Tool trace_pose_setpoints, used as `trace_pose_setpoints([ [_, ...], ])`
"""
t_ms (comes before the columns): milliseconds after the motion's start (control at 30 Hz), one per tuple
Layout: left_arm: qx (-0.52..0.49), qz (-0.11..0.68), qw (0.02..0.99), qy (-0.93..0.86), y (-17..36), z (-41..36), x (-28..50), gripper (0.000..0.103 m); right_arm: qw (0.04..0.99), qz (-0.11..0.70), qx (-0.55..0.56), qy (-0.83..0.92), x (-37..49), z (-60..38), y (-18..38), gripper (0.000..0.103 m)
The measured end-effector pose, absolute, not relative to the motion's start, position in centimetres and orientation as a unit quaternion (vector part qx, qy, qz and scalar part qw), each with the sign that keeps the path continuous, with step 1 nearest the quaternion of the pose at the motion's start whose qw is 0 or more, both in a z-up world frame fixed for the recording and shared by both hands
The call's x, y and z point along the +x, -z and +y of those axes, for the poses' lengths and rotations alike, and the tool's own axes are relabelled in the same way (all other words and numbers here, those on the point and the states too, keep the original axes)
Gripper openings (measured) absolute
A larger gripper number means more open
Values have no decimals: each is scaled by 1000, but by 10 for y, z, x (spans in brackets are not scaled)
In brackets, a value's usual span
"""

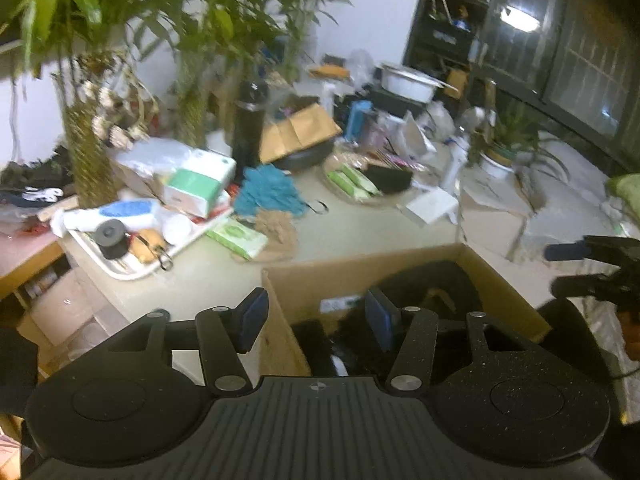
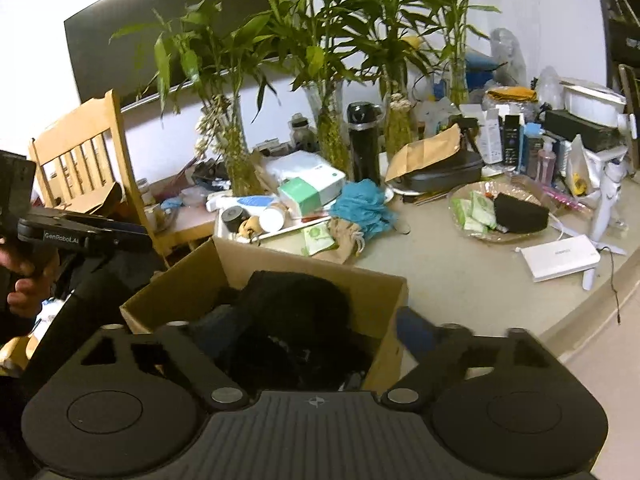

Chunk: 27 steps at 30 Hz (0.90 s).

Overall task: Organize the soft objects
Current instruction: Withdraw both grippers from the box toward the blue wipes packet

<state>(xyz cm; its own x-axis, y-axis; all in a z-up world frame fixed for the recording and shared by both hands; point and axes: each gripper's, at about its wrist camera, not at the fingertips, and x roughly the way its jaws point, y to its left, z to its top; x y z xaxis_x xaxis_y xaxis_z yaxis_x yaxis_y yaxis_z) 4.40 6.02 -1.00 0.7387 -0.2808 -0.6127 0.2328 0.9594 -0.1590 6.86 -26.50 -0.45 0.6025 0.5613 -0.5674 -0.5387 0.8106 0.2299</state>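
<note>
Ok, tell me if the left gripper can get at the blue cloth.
Probably yes: the left gripper is open and empty over the box, and bare table lies between it and the blue cloth.

Both wrist views overlook the box (image 1: pixel 360 276) closely.

White lettering "GenRobot.AI" stands on the side of the black two-finger left gripper (image 2: pixel 86 236), seen at the left edge of the right wrist view. Grey print on the flat white rectangular box (image 2: pixel 560 257) on the beige tabletop is too small to read. No other text is legible in either view.
</note>
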Motion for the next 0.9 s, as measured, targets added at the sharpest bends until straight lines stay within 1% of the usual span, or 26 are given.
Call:
trace_pose_setpoints([
  [167,-35,325,936,132,7,61,46,53,898,325,-2,-296,74,-263,2,103],
  [367,-12,322,937,137,6,55,45,53,901,326,-9,-287,77,-260,3,103],
  [700,-31,315,939,133,12,65,52,53,911,317,-4,-265,84,-265,6,103],
  [900,-42,308,943,123,16,72,57,53,914,320,27,-247,96,-274,9,103],
])
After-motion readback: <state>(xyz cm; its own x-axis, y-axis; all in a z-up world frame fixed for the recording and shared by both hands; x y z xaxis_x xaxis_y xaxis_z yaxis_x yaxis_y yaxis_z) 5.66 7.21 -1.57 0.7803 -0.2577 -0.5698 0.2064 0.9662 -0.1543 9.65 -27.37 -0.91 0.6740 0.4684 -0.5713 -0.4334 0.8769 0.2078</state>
